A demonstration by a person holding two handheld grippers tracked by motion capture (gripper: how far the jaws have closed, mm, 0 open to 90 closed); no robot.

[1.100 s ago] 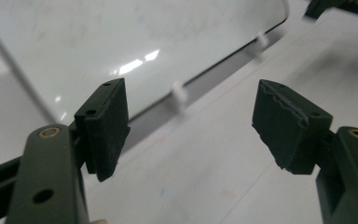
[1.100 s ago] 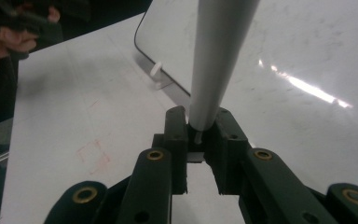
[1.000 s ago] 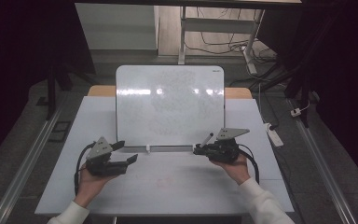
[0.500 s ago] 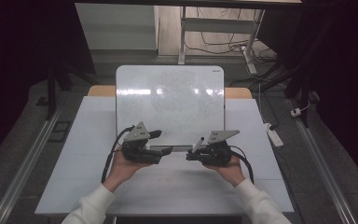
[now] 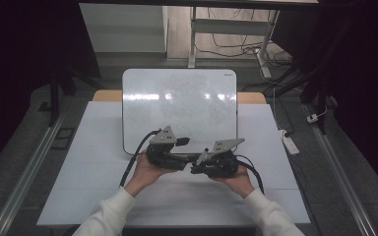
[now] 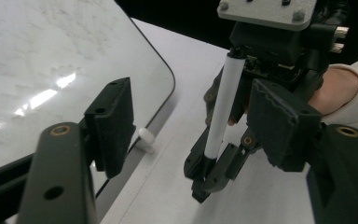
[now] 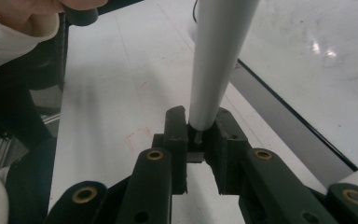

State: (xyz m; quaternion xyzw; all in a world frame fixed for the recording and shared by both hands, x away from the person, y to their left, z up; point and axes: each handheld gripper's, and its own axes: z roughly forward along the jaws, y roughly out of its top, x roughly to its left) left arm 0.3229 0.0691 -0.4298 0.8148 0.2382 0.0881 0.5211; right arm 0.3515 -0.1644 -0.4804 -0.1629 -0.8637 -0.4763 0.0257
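We see the right gripper (image 7: 200, 135) fingers clamped on the marker (image 6: 221, 102) cap end, long axis running twd the left gripper (image 6: 191, 121), fingers spread, barrel betw. them, over tabletop (image 5: 93, 162).

The white marker (image 7: 219, 60) runs off the top edge of the right gripper view, so its far end is cut away, and its near tip is sunk between the jaws of the right gripper (image 7: 200, 140). Faint scribbles on the whiteboard (image 5: 179, 105) are too pale to read, perhaps erased writing.
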